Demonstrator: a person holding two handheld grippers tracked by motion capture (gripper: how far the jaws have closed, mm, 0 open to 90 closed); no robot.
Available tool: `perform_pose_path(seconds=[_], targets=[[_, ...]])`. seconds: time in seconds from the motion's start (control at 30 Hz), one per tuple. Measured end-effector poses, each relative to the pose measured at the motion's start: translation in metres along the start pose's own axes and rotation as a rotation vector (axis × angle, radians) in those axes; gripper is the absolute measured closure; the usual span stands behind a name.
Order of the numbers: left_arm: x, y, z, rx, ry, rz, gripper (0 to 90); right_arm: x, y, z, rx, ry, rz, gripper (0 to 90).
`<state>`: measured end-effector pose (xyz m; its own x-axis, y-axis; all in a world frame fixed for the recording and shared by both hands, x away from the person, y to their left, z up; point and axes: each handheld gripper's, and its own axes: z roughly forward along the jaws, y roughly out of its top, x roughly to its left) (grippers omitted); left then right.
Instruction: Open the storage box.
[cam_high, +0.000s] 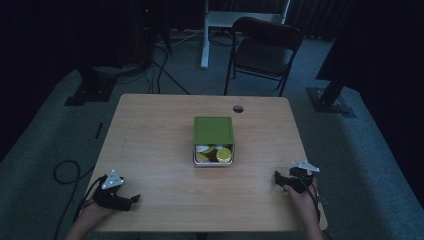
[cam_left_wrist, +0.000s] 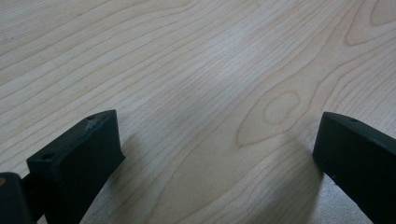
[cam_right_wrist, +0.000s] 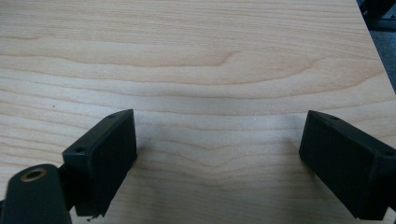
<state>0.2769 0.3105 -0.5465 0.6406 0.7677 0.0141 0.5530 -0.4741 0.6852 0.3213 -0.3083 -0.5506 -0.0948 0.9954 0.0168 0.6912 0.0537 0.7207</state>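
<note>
Your black left gripper (cam_high: 134, 199) and black right gripper (cam_high: 276, 178) rest on the near part of the light wooden table (cam_high: 150, 135), both with jaws spread wide and empty, well short of the green-lidded box of round yellow and white pieces (cam_high: 213, 141) at the table's middle.

The table (cam_high: 150, 145) is pale matt wood with visible grain; the green box (cam_high: 213, 131) looks smooth.

The left gripper (cam_left_wrist: 219, 154) is seen with jaws spread wide. Only bare wooden table (cam_left_wrist: 201, 70) is found between them.
</note>
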Motion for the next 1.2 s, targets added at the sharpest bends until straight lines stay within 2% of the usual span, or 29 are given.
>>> perform_pose_path(seconds=[0.4, 0.47, 0.6, 0.8, 1.0, 1.03, 1.13, 1.2], targets=[[0.000, 0.000, 0.000, -0.002, -0.004, 0.009, 1.7, 0.000, 0.000, 0.000, 0.000, 0.000, -0.001, 10.5], [-0.002, 0.000, -0.001, -0.006, -0.002, 0.020, 4.4, 0.000, 0.000, 0.000, 0.000, 0.000, 0.000, 10.5], [-0.008, 0.005, 0.000, 0.003, 0.009, 0.060, 4.3, 0.000, 0.000, 0.000, 0.000, 0.000, 0.000, 10.5], [-0.017, 0.013, 0.004, 0.016, -0.011, 0.096, 4.4, 0.000, 0.000, 0.000, 0.001, 0.000, -0.001, 10.5], [-0.022, 0.020, 0.003, -0.009, -0.011, 0.118, 4.4, 0.000, 0.000, 0.000, 0.001, 0.000, -0.001, 10.5], [-0.024, 0.022, 0.003, -0.012, 0.004, 0.136, 4.4, 0.000, 0.000, 0.000, 0.000, 0.000, -0.001, 10.5], [-0.029, 0.025, 0.005, -0.014, 0.013, 0.161, 4.5, 0.000, 0.000, 0.000, 0.000, 0.000, -0.001, 10.5], [-0.032, 0.028, 0.006, -0.019, 0.002, 0.168, 4.5, 0.000, 0.000, 0.000, 0.000, 0.000, -0.001, 10.5]])
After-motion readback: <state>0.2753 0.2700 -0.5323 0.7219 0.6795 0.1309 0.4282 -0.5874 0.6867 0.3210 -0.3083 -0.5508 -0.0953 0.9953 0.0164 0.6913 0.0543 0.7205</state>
